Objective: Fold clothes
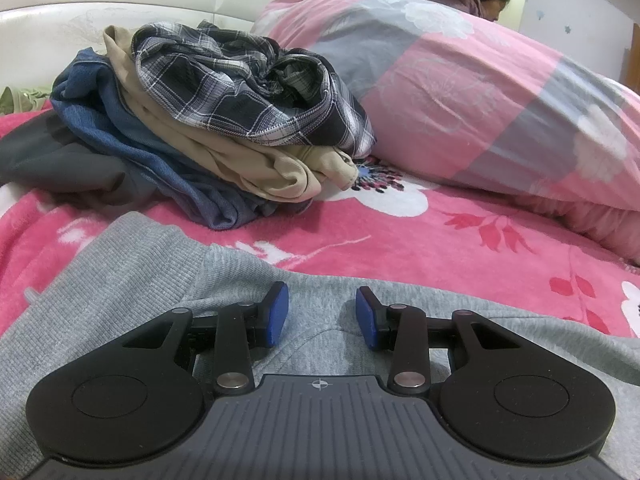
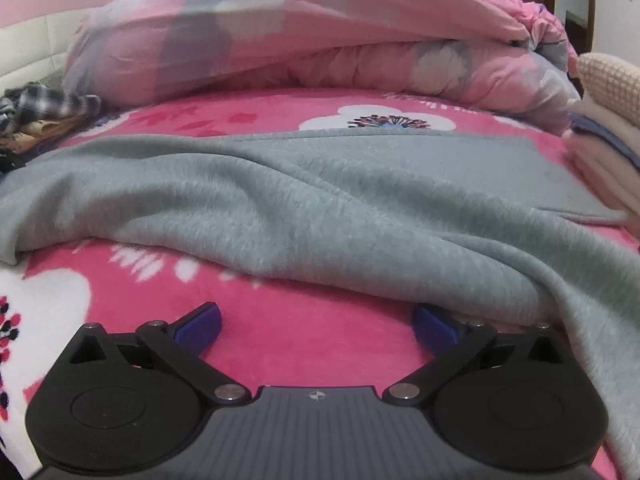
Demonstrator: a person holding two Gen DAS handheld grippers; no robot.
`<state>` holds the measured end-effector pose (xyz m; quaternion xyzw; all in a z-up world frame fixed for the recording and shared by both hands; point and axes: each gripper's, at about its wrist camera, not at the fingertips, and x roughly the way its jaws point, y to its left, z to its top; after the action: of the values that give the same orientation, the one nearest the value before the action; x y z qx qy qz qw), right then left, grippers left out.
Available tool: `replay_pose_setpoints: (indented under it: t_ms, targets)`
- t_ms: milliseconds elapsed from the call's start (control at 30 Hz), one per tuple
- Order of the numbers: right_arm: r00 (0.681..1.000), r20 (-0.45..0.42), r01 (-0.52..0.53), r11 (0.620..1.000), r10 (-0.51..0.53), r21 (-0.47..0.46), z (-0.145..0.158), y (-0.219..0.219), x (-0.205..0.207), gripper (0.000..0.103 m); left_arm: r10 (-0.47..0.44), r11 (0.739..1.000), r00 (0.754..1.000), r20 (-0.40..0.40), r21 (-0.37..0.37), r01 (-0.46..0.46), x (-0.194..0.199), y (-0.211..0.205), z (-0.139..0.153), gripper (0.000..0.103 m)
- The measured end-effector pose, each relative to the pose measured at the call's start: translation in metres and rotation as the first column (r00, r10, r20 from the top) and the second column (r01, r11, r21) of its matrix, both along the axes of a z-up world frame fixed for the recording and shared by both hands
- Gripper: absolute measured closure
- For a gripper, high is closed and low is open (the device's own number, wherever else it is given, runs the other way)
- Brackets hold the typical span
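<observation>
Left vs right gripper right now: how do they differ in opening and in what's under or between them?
The left gripper stands partly open; the right gripper is spread wide. The left's pads sit over the grey sweatshirt, fabric showing between them, no clear pinch; the right's have only pink floral blanket between, with the sweatshirt's edge draped over one finger. Both have blue pads and point toward the pink quilt.

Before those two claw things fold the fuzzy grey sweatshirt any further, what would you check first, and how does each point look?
1. Right gripper jaws open wide, nothing between them: ok.
2. Fuzzy grey sweatshirt lying flat: not ok, it is rumpled, with a fold draped beside the right-hand finger.
3. Left gripper gripping the cloth: not ok, its blue pads stand apart above the fabric.
4. Pile of unfolded clothes apart from the sweatshirt: ok.
5. Pink flowered blanket smooth underneath: ok.
</observation>
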<state>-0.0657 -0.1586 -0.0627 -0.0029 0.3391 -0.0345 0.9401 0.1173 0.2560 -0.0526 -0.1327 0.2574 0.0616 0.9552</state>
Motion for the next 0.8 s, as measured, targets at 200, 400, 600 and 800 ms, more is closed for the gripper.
replay_pose_setpoints:
  t_ms: [200,400,600,800]
  targets:
    - [0.999,-0.034,0.007,1.0,-0.006,0.025,0.0025,-0.0045,0.005,0.0,-0.003,1.0,1.0,0.004,-0.006,0.003,-0.0002,0.0009,0.0,0.064]
    - [0.999,-0.05,0.007,1.0,-0.006,0.028,0.0037,-0.0049,0.007,0.0,-0.005,1.0,1.0,0.007,-0.011,0.005,-0.0011,0.0012,0.0,0.064]
    - [0.998,-0.063,-0.014,1.0,0.015,0.027,0.0049,-0.0064,0.0077,0.0,-0.008,1.0,1.0,0.008,-0.015,0.008,-0.0006,0.0018,0.0001,0.063]
    - [0.997,-0.071,-0.032,0.999,0.035,0.043,0.0062,-0.0096,0.008,0.0,-0.01,1.0,1.0,0.01,-0.019,0.01,-0.0008,0.0022,0.0,0.062]
